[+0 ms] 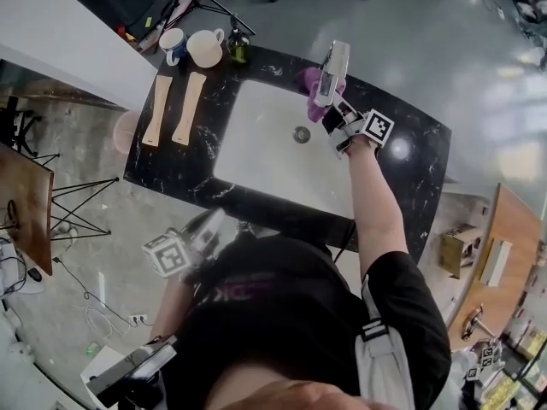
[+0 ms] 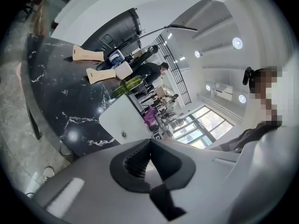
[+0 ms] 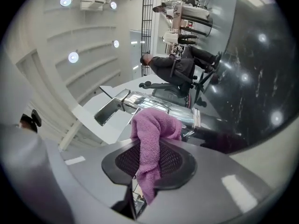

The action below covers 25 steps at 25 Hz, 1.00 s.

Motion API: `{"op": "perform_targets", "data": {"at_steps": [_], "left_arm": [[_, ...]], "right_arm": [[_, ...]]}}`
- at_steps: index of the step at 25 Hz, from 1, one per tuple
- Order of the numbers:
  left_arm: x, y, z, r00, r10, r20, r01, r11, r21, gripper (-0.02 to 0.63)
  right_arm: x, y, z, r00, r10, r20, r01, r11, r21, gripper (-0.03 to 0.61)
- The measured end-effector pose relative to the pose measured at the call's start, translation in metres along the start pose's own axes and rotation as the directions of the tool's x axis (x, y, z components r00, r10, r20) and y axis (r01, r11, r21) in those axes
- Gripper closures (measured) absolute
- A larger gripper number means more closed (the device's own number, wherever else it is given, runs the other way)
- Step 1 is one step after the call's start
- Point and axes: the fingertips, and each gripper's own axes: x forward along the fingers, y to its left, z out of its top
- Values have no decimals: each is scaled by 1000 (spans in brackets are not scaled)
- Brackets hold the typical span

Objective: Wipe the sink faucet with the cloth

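Observation:
A chrome faucet [image 1: 336,61] stands at the far rim of the white sink [image 1: 256,148], set in a black marble counter. My right gripper [image 1: 323,101] reaches over the basin to it, shut on a purple cloth [image 1: 309,82]. In the right gripper view the cloth [image 3: 152,129] bulges out between the jaws of the right gripper [image 3: 152,146] and lies against the faucet body [image 3: 140,100], just below its handle. My left gripper [image 1: 205,229] hangs back near the person's body, off the counter's near edge. In its own view the left gripper [image 2: 149,146] is shut with nothing in it.
Two wooden boards [image 1: 159,109] [image 1: 189,108] lie on the counter left of the sink. Behind them stand two mugs [image 1: 173,43] [image 1: 205,48] and a green bottle [image 1: 238,48]. A drain [image 1: 301,134] sits in the basin. A person on an office chair [image 3: 170,66] is beyond the counter.

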Motion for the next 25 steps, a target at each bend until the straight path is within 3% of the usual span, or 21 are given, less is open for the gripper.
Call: {"op": "perform_targets", "data": {"at_steps": [5,20,22,25], "left_arm": [[-3,-4,5,1000,-16,-11,16,1000,6,612],[-4,-15,20,984,-154,-93,161,984,77,612],[-1,-18,20,977,-177,-120,188,979,84,612],[8,-24,18,960,-218,-174,235,968,86,612]], "right_arm": [[-22,19,-21,993,86,-80,-87,996,-17,492],[-67,105,-97,983,122,-138,-141,980,-138,492],[-77,122,-106,988,96,-125,-117,976,-181,491],[-102,142,-121,995,-25,-97,-4,956,-292,489]]}}
